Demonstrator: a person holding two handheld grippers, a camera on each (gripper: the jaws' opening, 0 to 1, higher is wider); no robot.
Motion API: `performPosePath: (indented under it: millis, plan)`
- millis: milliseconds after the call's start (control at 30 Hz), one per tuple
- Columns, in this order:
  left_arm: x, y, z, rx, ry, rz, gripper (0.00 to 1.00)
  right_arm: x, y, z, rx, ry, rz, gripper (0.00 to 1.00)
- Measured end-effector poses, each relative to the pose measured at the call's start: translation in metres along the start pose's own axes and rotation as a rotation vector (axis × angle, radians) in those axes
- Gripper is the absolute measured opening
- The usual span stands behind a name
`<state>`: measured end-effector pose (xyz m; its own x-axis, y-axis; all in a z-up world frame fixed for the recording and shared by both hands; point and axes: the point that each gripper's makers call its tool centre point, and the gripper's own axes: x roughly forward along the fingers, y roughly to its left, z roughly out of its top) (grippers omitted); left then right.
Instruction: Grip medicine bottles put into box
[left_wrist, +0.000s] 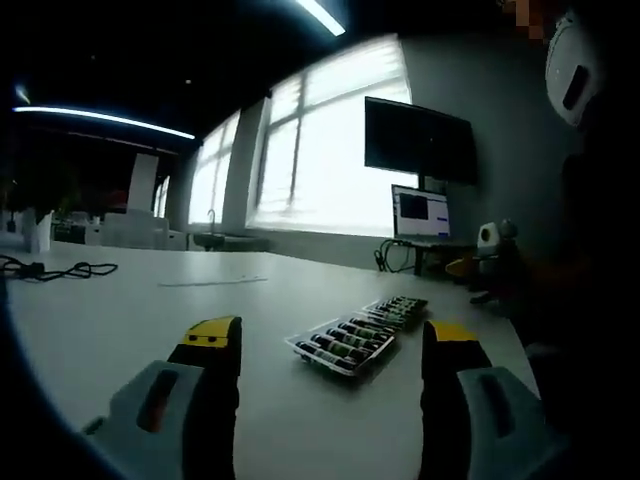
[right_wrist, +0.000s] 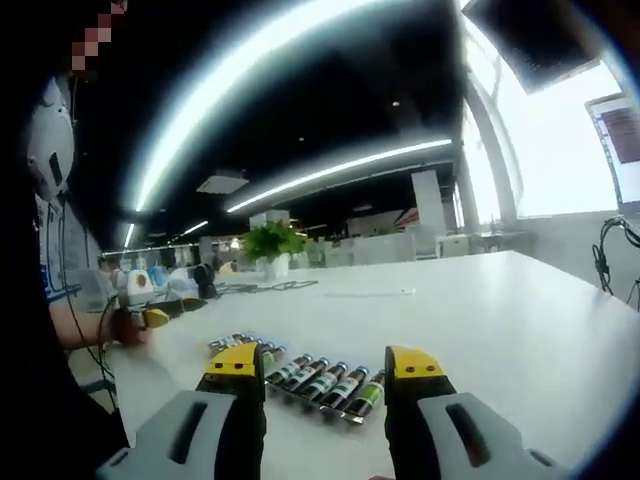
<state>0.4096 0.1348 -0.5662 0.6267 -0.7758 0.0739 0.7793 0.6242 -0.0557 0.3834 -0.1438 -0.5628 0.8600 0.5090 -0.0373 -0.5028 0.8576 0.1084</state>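
Two trays of small medicine bottles (left_wrist: 345, 345) lie end to end on the white table (left_wrist: 130, 320), the vials side by side with dark bodies and green labels. In the right gripper view the nearer tray (right_wrist: 325, 382) sits just beyond the jaw tips, the farther tray (right_wrist: 240, 345) to its left. The left gripper (left_wrist: 330, 345) hovers low over the table, yellow-tipped jaws spread wide with nothing between them. The right gripper (right_wrist: 325, 372) is likewise wide open and empty-handed, aimed at the bottles. A black cable (left_wrist: 50, 268) lies on the far tabletop. Large bright windows (left_wrist: 320, 140), a wall screen (left_wrist: 420, 140), a laptop (left_wrist: 420, 215) and a potted plant (right_wrist: 270, 245) ring the room; a person's hand (right_wrist: 130, 325) rests at the table's edge.
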Motion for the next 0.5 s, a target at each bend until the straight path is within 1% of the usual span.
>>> performPosePath:
  millis: [133, 300, 500]
  plan:
    - [-0.0011, 0.0033, 0.0033, -0.015, -0.018, 0.004, 0.66, -0.0044, -0.0001, 0.0028, -0.007, 0.002, 0.005, 0.43]
    - [-0.0009, 0.0015, 0.0037, -0.013, -0.021, -0.007, 0.66, -0.0095, -0.0001, -0.0003, -0.022, 0.013, -0.011, 0.43]
    - [-0.0008, 0.0012, 0.0033, -0.010, -0.020, -0.008, 0.66, -0.0078, -0.0019, -0.0017, -0.023, 0.022, -0.016, 0.42]
